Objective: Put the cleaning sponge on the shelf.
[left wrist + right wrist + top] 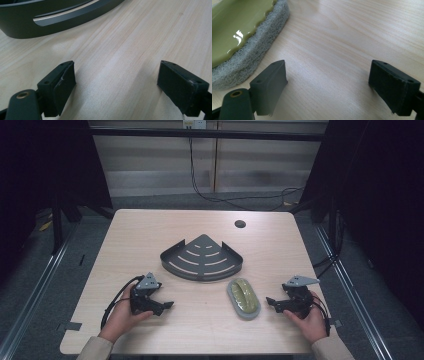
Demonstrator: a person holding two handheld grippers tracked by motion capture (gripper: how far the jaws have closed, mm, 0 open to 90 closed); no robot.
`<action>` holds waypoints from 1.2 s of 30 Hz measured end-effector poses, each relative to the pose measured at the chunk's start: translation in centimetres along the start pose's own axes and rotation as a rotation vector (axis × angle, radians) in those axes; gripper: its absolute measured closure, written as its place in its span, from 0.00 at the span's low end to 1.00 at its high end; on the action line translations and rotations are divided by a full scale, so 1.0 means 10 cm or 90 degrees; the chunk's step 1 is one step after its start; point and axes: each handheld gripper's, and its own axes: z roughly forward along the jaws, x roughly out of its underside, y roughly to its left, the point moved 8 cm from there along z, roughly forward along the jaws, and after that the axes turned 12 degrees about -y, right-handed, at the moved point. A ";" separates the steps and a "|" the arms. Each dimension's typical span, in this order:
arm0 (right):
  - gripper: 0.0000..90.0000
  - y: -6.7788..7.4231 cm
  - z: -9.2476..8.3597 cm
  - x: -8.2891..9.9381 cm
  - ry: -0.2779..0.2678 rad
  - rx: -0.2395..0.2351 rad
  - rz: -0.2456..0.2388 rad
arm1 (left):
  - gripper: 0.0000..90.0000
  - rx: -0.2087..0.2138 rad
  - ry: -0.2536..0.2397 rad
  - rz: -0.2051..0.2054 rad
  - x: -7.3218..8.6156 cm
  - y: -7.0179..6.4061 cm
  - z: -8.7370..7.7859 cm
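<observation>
A dark grey corner shelf (202,258), fan-shaped with curved slots, lies in the middle of the wooden table (150,230). An oval scrubbing pad (243,298) with a glossy olive-green top and grey fibre base lies in front of it to the right. My left gripper (166,305) rests on the table at the front left, open, nothing between its jaws; the shelf's wall (50,20) is ahead of it. My right gripper (270,301) rests at the front right, open and empty, its jaws pointing toward the pad (242,40), which lies just ahead and to the left.
A round cable hole (240,224) sits near the table's far right corner. Black cables (235,197) trail over the floor behind the table. Dark frame posts stand on both sides.
</observation>
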 end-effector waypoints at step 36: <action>0.41 0.37 -0.17 -0.76 0.288 -0.037 0.021 | 0.16 -0.001 0.001 0.001 0.00 0.00 0.00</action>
